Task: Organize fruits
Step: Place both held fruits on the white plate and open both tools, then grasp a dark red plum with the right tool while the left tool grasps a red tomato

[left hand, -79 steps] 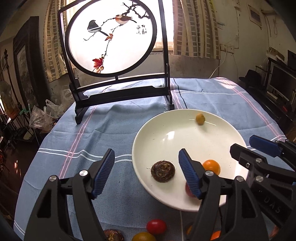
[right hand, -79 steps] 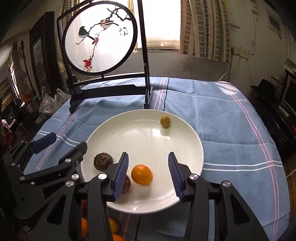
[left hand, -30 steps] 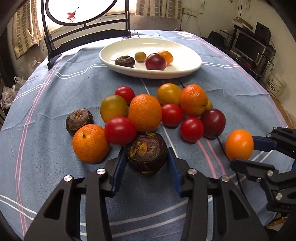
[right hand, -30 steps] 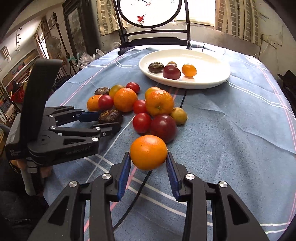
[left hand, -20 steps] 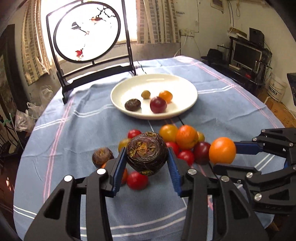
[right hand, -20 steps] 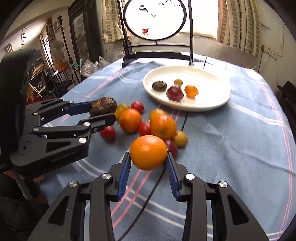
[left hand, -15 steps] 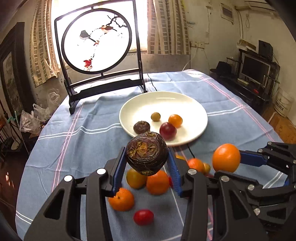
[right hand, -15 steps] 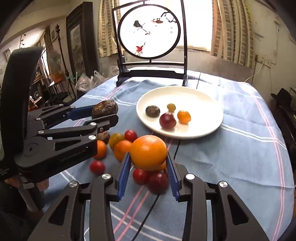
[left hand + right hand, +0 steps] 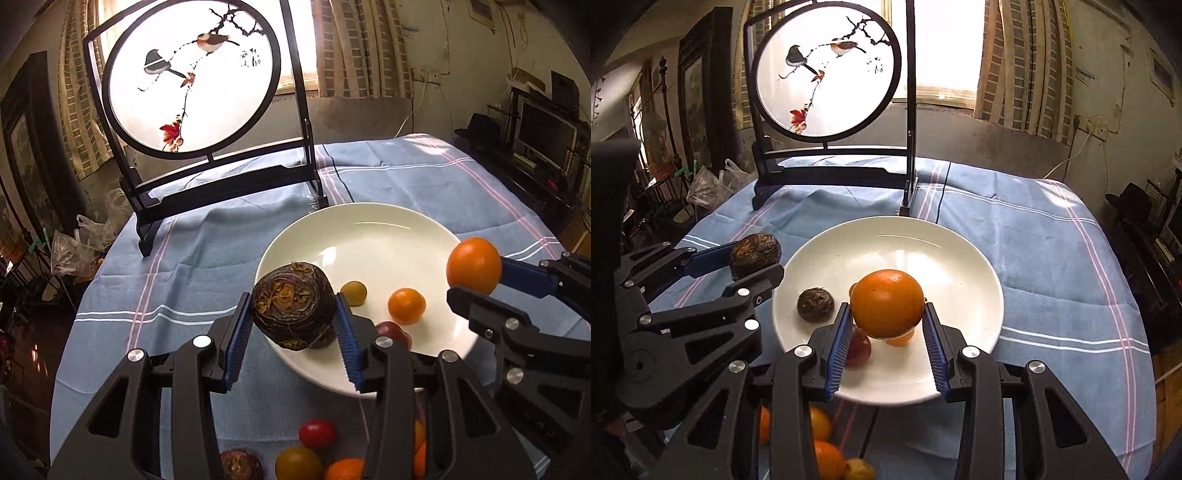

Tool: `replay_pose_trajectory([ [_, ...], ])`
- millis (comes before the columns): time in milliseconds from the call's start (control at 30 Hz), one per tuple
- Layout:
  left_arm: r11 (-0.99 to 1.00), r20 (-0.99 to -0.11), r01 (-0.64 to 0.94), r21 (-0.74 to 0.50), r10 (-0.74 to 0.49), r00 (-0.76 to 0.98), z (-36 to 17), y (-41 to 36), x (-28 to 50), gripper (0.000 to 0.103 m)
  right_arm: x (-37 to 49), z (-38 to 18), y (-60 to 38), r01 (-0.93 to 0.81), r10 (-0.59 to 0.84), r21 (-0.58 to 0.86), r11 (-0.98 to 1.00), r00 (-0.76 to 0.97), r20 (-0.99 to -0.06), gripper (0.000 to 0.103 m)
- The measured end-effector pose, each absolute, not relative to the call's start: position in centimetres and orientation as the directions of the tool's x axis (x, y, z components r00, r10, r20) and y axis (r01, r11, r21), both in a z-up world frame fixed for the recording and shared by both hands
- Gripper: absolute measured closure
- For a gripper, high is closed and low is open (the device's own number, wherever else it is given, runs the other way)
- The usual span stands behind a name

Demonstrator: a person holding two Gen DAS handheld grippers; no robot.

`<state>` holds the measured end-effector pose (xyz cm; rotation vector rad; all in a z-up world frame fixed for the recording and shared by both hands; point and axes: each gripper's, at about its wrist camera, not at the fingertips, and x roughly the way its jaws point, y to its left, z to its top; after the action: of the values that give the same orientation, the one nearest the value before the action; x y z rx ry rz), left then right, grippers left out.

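Left black two-finger gripper point(image 9: 294, 332): blue-padded fingers point(image 9: 236, 338) clamped on both sides of a dark brown wrinkled round fruit point(image 9: 293, 306), held raised and level. Right black two-finger gripper point(image 9: 888, 338): blue-padded fingers point(image 9: 932, 345) pinching a large orange fruit point(image 9: 887, 302), also raised. Both point the same way, side by side, left one slightly ahead.

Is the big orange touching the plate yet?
Cannot tell. In the right wrist view the right gripper grips the orange over the plate, hiding any gap beneath.
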<state>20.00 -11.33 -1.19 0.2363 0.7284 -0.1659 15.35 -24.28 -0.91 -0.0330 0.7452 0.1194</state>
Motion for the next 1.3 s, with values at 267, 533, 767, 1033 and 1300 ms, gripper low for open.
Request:
replay_pose_trajectory([
  [267,0.963,-0.707,0.223,0.149,-0.054,0.705,-3.3,-11.6,24.2,0.059,20.7,-3.9,-24.7,-0.096,0.094,0.039,0.995,0.67,-0.736,0.064],
  [533,0.971,-0.691,0.197,0.134,-0.051,0.721,-3.0,-10.6,24.7,0.036,21.5,-3.8,-25.1,-0.086,0.09,0.043,0.995,0.676,-0.731,0.058],
  [767,0.977,-0.654,0.189,0.102,-0.077,0.752,-0.9,-8.6,21.9,0.033,17.2,-0.1,-25.0,-0.128,0.116,0.032,0.991,0.727,-0.676,0.051],
  [1033,0.97,-0.607,0.223,0.095,-0.121,0.785,0.4,-7.5,14.7,0.026,9.2,1.1,-22.8,-0.222,0.167,-0.004,0.975,0.746,-0.645,0.046],
  [1300,0.963,-0.579,0.247,0.112,-0.139,0.804,0.9,-6.8,8.9,0.023,3.3,0.8,-21.4,-0.272,0.193,-0.024,0.962,0.74,-0.644,0.042],
])
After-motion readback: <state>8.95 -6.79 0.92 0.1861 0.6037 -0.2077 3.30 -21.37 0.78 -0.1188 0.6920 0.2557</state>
